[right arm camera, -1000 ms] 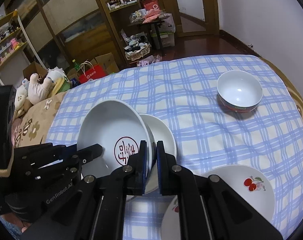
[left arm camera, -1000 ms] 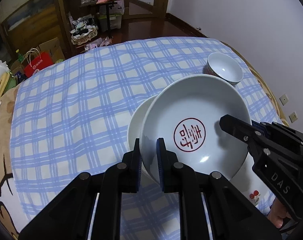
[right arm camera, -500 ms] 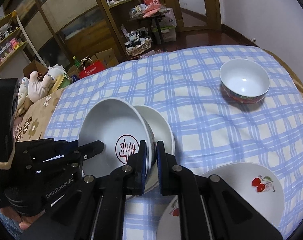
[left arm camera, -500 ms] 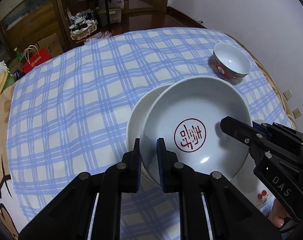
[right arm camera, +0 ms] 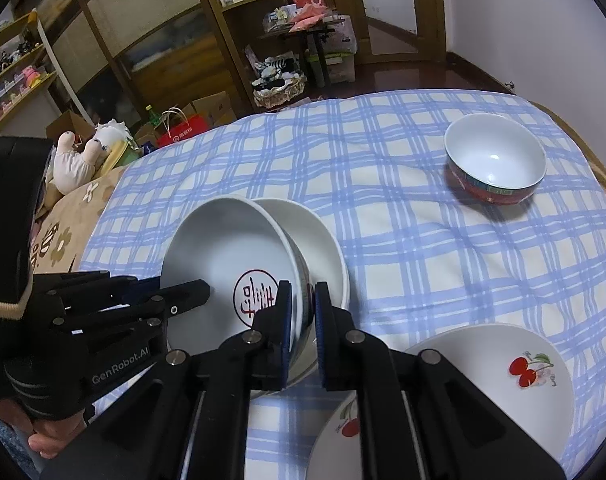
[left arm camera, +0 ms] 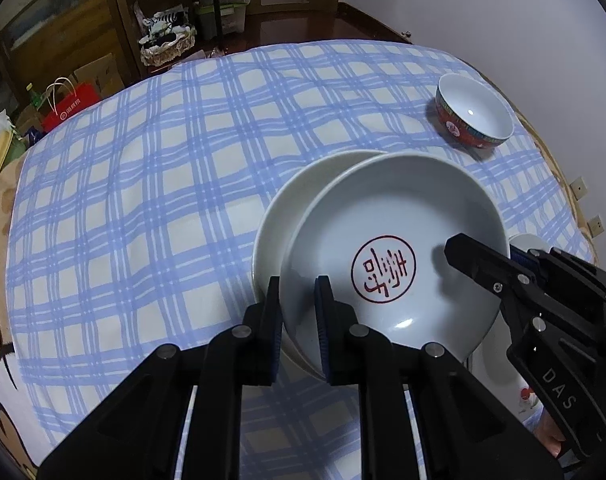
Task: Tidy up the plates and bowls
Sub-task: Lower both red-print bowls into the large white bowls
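A blue-and-white checked tablecloth [left arm camera: 143, 208] covers the round table, and the dishes sit toward one side of it. Biggest among them is the white dish with a red seal mark [left arm camera: 395, 256] in its well. It is tilted, its open face turned up and toward the left gripper [left arm camera: 297, 312], and it leans over a plain white dish [left arm camera: 287, 204] of much the same size that lies under and behind it. Being round, neither has a long axis to speak of. Both are bare inside.

The left gripper pinches the near rim of the sealed dish, one finger inside and one outside. The right gripper [right arm camera: 303, 312] grips the opposite rim the same way, its fingers drawn close with the edge between them, so the dish is held from both sides.

Next to the right gripper two cherry-patterned plates [right arm camera: 515, 376] lie overlapping on the cloth, one partly tucked under the other, with nothing on them.

Well apart, toward the far edge, a small bowl with a red patterned outside [right arm camera: 497, 160] stands upright, white inside and holding nothing.
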A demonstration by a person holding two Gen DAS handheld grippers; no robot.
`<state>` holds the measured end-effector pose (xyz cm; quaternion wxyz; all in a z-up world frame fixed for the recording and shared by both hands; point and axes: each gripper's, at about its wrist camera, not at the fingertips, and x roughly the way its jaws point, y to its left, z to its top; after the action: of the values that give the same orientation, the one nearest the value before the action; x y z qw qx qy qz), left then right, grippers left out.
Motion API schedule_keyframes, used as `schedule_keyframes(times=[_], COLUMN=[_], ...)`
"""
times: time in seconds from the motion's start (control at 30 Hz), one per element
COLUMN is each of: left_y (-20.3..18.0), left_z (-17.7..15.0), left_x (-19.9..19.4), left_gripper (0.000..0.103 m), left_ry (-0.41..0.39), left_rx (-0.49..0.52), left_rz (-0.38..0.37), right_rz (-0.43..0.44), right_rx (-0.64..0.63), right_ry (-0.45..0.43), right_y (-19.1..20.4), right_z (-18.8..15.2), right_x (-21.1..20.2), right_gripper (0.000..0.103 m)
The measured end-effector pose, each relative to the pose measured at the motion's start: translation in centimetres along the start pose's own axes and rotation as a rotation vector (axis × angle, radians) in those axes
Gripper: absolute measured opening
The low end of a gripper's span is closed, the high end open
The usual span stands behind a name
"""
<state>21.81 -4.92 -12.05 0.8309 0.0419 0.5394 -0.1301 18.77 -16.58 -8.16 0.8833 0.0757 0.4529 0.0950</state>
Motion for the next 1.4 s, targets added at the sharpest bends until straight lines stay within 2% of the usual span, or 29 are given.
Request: schedule_keyframes(times=[0.23,0.3,0.4,0.83,1.03,1.4], left_y=[-0.6,-0.6,-0.5,-0.1,-0.1,0.3], left_z=[0.0,0.0,0.0,0.1,0.0,0.4], left_x=[0.2,0.1,0.2,0.0,-0.3,-1.8], left_gripper=[0.014,0.014,0.014,0.015,0.015,0.019], left_ry=[-0.012,-0.015,-0.014,-0.011,-0.011,-0.056], left_rx=[0.033,0.029,0.028,0.003,-0.002,-0.015], left_rz=[0.028,0.019,0.023,-0.007,0.001,-0.009], right_rz=[-0.009,-0.023,-0.059,-0.053,-0.031,-0.034], right_rx=[0.015,0.0,-0.042,-0.011,0.041,0.053], right_ry=[-0.015,-0.026,-0.044,-0.066,-0.062,-0.036], right_y=[-0.3,-0.1,0.3,-0.6,-1.6,-1.8], right_z=[-0.1,-0.2,-0.1,0.2,0.6,0.7], right_x=[0.4,0.4,0.4,-0.7,-1.2,-1.1], right_gripper=[0.012,0.015,0.015,0.015,0.015,0.015])
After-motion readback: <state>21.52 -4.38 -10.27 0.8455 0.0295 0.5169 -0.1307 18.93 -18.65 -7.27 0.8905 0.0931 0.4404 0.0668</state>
